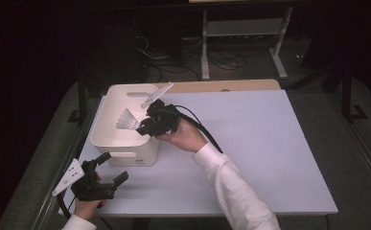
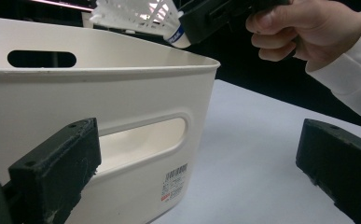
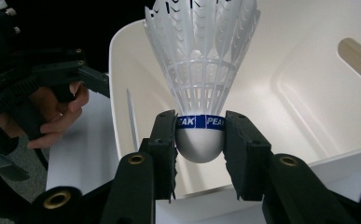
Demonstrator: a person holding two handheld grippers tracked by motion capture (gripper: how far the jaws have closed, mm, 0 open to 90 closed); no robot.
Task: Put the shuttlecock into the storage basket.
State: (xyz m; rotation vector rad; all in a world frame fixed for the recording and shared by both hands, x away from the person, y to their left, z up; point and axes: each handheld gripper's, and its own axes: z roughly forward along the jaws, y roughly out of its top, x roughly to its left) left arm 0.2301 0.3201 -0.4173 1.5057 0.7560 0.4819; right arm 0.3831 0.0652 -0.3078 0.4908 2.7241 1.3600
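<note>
A white plastic shuttlecock (image 3: 200,60) with a blue band on its cork is held over the white bin (image 1: 107,120), skirt pointing away from the jaws. My right gripper (image 3: 199,140) is shut on its cork; from above, that gripper (image 1: 147,125) sits at the bin's right rim with the shuttlecock (image 1: 127,120) over the inside. My left gripper (image 1: 107,166) stands open near the table's front left corner, just in front of the bin, nothing between its jaws. The left gripper view shows the bin's handle wall (image 2: 141,140) close ahead and the shuttlecock (image 2: 141,16) above the rim.
The bin's inside (image 3: 281,79) looks bare. A wooden board (image 1: 231,86) lies along the table's far edge. The white tabletop (image 1: 269,143) stretches to the right of the bin. Desk legs and cables (image 1: 221,57) stand on the floor beyond.
</note>
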